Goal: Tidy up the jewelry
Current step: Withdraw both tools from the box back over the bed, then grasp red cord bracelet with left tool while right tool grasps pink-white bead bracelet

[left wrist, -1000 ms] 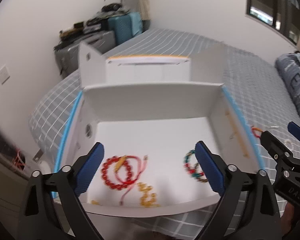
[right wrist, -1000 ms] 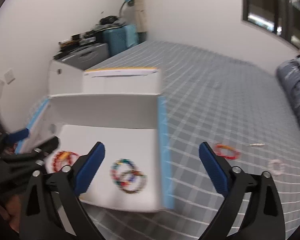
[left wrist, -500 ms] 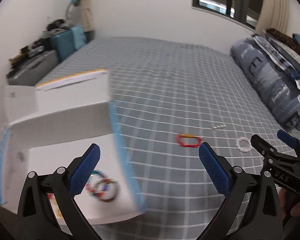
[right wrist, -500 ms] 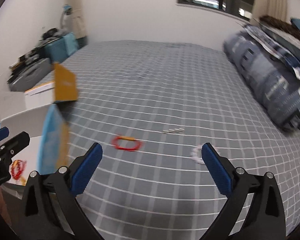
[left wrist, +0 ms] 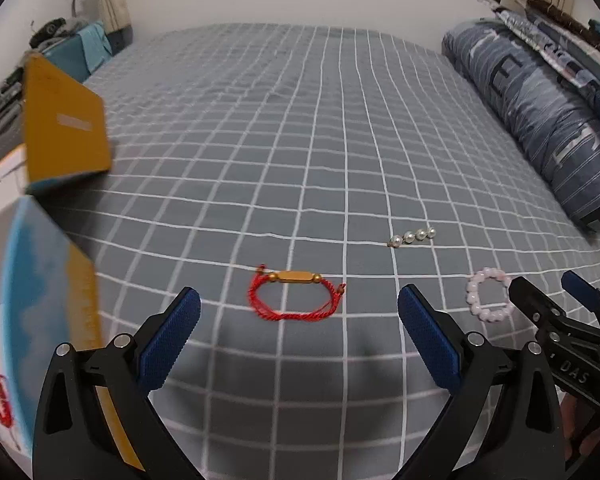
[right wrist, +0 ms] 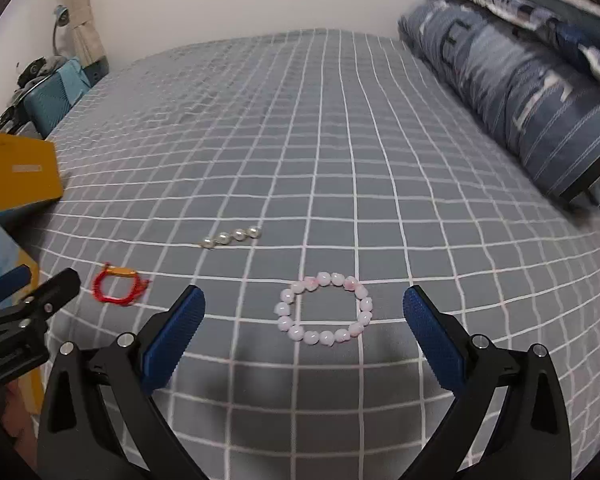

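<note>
Both grippers have swung from the box (left wrist: 48, 320) to the bed; the left gripper (left wrist: 299, 316), wide open and empty, faces the red bracelet (left wrist: 296, 297), the right gripper (right wrist: 304, 320) likewise the pink bracelet (right wrist: 324, 309), seemingly just ahead.

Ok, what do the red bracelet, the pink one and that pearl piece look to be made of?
Red bracelet: braided cord, matte, with a gold-coloured bar and small beads that shine like metal.
Pink bracelet: round, glossy, pale beads, translucent-looking; stone, glass or plastic, I cannot tell.
Pearl piece: four glossy white pearl-like beads in a row; its mount is too small to make out.
All lie on the checked fabric bedsheet.
</note>
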A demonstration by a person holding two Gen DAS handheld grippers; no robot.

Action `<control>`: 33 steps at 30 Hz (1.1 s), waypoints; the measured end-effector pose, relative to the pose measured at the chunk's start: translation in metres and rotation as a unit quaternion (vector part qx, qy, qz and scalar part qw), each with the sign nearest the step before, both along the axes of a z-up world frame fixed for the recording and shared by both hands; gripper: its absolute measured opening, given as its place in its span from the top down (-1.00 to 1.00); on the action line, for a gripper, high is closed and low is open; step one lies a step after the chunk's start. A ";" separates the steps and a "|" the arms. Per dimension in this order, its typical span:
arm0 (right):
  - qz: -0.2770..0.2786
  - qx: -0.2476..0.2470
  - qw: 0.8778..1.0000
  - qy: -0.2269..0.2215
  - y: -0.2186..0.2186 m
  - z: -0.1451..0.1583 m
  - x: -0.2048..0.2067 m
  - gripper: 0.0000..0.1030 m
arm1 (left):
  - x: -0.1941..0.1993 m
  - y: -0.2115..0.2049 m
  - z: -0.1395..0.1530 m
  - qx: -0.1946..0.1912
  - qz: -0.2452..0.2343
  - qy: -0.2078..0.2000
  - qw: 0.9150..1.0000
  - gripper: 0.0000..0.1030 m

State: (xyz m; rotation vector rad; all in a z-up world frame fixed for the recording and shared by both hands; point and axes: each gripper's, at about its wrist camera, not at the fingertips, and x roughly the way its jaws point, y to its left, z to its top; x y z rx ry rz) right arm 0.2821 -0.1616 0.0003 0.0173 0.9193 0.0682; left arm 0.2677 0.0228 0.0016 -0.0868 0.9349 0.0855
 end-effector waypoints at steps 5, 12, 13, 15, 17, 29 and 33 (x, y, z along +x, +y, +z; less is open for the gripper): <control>-0.010 0.000 1.000 0.017 -0.007 -0.023 0.018 -0.85 | 0.017 0.002 -0.031 0.011 0.001 0.013 1.000 -0.89; -0.013 0.001 0.999 0.032 -0.004 -0.043 0.031 -0.85 | 0.034 0.010 -0.063 -0.001 -0.004 0.031 1.000 -0.89; -0.013 -0.003 0.999 0.032 -0.002 -0.046 0.031 -0.85 | 0.036 0.011 -0.067 -0.001 -0.003 0.033 0.999 -0.89; -0.014 -0.005 0.999 0.033 -0.001 -0.049 0.033 -0.85 | 0.038 0.011 -0.072 0.005 -0.006 0.034 0.999 -0.89; -0.015 -0.005 0.999 0.035 -0.001 -0.051 0.035 -0.85 | 0.040 0.009 -0.073 0.011 -0.008 0.030 0.999 -0.89; -0.013 -0.020 0.998 0.053 0.003 -0.062 0.038 -0.58 | 0.034 0.003 -0.073 0.021 -0.021 0.032 0.999 -0.45; -0.011 -0.023 0.998 0.055 0.003 -0.063 0.038 -0.41 | 0.033 0.003 -0.071 0.019 -0.025 0.033 0.999 -0.22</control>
